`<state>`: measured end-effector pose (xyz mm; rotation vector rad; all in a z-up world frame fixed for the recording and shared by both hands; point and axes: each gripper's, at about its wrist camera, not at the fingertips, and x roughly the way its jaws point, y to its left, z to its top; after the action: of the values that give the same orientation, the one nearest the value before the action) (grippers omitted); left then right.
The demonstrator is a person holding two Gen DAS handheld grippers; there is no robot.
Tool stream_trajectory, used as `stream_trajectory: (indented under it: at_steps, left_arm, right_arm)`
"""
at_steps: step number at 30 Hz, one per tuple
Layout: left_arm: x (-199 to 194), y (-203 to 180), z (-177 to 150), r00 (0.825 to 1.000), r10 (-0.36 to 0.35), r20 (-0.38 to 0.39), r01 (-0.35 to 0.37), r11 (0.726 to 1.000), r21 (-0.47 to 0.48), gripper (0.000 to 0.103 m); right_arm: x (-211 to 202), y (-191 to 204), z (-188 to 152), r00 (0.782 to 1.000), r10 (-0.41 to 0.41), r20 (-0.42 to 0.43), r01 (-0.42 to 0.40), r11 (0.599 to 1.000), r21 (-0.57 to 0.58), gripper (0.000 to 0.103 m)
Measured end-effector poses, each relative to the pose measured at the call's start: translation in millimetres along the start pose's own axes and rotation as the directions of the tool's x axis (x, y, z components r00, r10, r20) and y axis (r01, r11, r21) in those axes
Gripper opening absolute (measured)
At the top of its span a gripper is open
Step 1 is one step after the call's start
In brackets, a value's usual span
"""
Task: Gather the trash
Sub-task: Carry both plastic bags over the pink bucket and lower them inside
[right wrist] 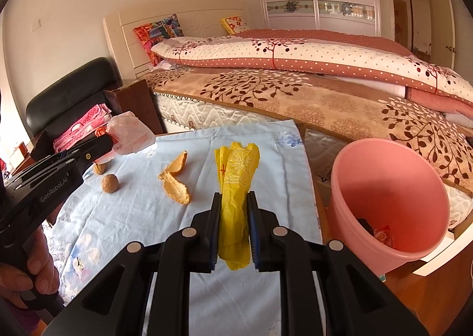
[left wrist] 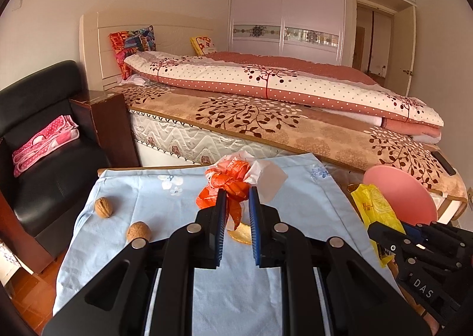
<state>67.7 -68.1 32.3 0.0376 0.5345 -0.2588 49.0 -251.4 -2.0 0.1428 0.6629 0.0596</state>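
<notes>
Currently left gripper (left wrist: 238, 192) fingers pinch orange ribbon (left wrist: 227, 188); right gripper (right wrist: 235, 197) fingers clamp yellow wrapper (right wrist: 236, 188), both above tabletop (right wrist: 266, 158). Advice: carry each over pink bin (right wrist: 390, 200) rim before release.

two walnuts (left wrist: 103, 207) on the blue floral cloth (left wrist: 165, 217), bed (left wrist: 266, 117) behind, black armchair (left wrist: 44, 117) with a pink cloth (left wrist: 44, 140)

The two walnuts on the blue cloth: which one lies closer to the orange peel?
The walnut lying fully in view; the other walnut lies farther back, partly hidden behind the left gripper.
</notes>
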Motion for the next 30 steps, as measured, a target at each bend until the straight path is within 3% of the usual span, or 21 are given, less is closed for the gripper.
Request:
stream_trajectory:
  at_steps: [10, 30]
  left_arm:
    - [10, -39, 9, 0.998, -0.068, -0.012, 0.069, 0.996, 0.053, 0.015]
    - [32, -108, 9, 0.987, -0.136, -0.081, 0.147, 0.978, 0.149, 0.015]
  right_arm:
    - [-4, -22, 2, 0.999, -0.038, 0.009, 0.038, 0.998, 0.052, 0.016]
    - [-9, -79, -3, 0.995, -0.105, -0.004, 0.104, 0.981, 0.163, 0.016]
